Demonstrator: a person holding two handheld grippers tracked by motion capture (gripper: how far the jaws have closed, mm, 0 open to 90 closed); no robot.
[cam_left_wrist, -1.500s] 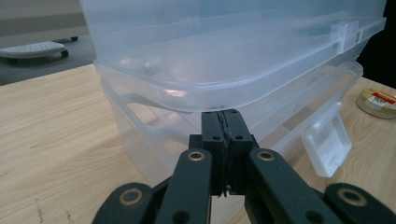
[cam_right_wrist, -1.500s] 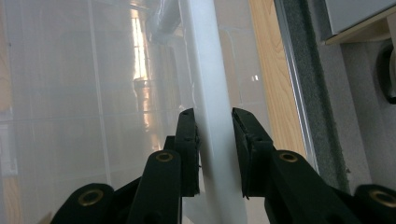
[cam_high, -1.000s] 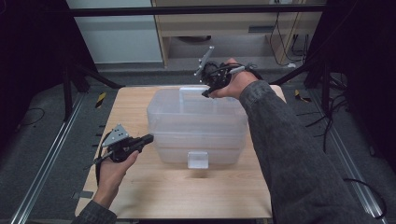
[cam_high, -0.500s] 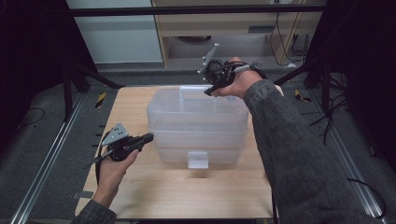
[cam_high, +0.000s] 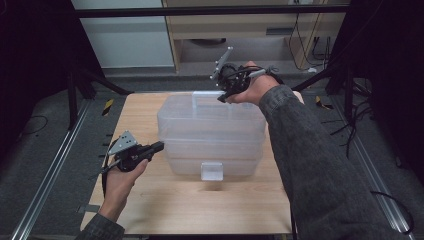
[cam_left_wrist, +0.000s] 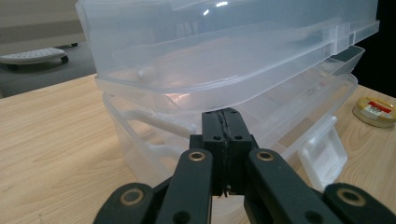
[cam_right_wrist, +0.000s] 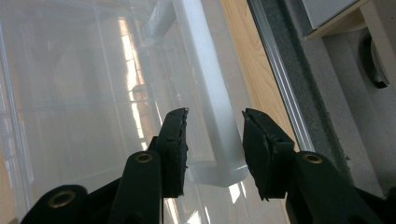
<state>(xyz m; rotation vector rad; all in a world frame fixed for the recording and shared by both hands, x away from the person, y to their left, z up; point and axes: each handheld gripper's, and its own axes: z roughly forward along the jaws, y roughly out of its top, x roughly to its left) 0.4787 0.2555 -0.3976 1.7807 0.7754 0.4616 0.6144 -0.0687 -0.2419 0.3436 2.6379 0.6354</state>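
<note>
A clear plastic storage box (cam_high: 210, 135) with a lid stands on the wooden table (cam_high: 150, 210). Its white handle (cam_high: 205, 95) runs along the far top edge. My right gripper (cam_high: 223, 97) reaches down over that handle. In the right gripper view the handle (cam_right_wrist: 201, 70) lies between the jaws of my right gripper (cam_right_wrist: 215, 113). They have just been closing, and slim gaps remain on both sides. My left gripper (cam_high: 159, 145) is shut and empty, pointing at the box's left side. In the left gripper view its tips (cam_left_wrist: 226, 114) sit just short of the box wall (cam_left_wrist: 210, 60).
A white latch (cam_high: 211, 170) hangs on the box's front, also seen as a flap (cam_left_wrist: 322, 149). A roll of tape (cam_left_wrist: 376, 111) lies on the table beyond the box. Metal rails (cam_high: 45, 185) flank the table; a cabinet (cam_high: 250, 30) stands behind.
</note>
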